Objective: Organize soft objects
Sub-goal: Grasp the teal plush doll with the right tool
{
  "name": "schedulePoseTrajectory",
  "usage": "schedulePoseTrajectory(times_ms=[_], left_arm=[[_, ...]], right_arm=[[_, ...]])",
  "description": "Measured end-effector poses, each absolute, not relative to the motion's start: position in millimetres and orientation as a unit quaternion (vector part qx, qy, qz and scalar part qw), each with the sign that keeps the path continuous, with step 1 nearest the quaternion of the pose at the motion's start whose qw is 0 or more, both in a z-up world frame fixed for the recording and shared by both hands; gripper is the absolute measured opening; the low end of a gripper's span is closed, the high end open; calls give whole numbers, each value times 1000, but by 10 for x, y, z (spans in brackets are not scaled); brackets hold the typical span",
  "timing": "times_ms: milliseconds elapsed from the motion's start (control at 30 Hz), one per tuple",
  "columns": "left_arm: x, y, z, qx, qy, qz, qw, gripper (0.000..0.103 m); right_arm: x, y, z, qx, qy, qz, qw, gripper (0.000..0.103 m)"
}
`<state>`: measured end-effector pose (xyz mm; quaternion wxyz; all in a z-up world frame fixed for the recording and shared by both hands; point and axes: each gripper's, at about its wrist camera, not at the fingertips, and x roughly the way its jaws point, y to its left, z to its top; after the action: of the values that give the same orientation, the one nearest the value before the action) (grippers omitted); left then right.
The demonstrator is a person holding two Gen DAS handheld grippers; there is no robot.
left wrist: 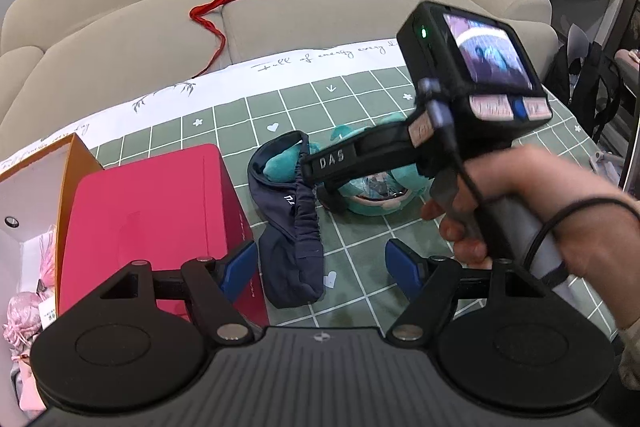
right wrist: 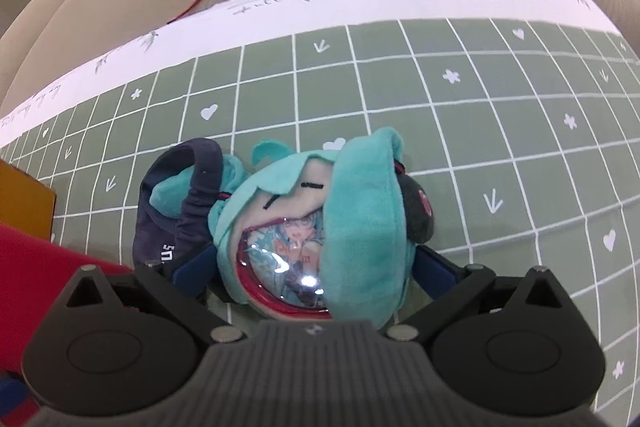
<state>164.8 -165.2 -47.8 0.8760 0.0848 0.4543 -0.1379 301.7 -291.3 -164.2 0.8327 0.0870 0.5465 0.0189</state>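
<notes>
teal plush doll [right wrist: 320, 227] sits between the right gripper [right wrist: 312, 267] fingers, closed against both its sides; left gripper [left wrist: 322, 267] hangs spread wide, empty, above navy headband [left wrist: 292, 227]

The teal plush toy [right wrist: 360, 211] looks fleecy and matt, its clear window [right wrist: 288, 259] glossy plastic. Touching it, the navy cloth band [left wrist: 296, 227] is ruched. Beneath it, the green checked tablecloth [right wrist: 440, 147] appears smooth and matt.
</notes>
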Motion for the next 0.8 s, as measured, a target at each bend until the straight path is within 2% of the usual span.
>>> schedulePoseTrajectory(times_ms=[100, 167, 367, 533, 633, 800], left_arm=[[1634, -1658, -472, 82, 456, -137, 876, 86], [1618, -1660, -467, 82, 455, -138, 876, 86], [1569, -1603, -456, 70, 457, -142, 875, 85], [1516, -1569, -430, 59, 453, -141, 878, 85], [1530, -1551, -419, 53, 455, -139, 878, 85], [1544, -1558, -438, 56, 458, -139, 876, 85]], right_arm=[[2929, -2939, -1661, 79, 527, 34, 846, 100], [2867, -3031, -1636, 90, 524, 40, 846, 93], [2614, -3336, -1573, 86, 568, 79, 815, 89], [2518, -3502, -1556, 81, 603, 81, 790, 92], [2539, -3457, -1524, 58, 600, 84, 793, 97], [2626, -3291, -1526, 63, 600, 86, 793, 100]])
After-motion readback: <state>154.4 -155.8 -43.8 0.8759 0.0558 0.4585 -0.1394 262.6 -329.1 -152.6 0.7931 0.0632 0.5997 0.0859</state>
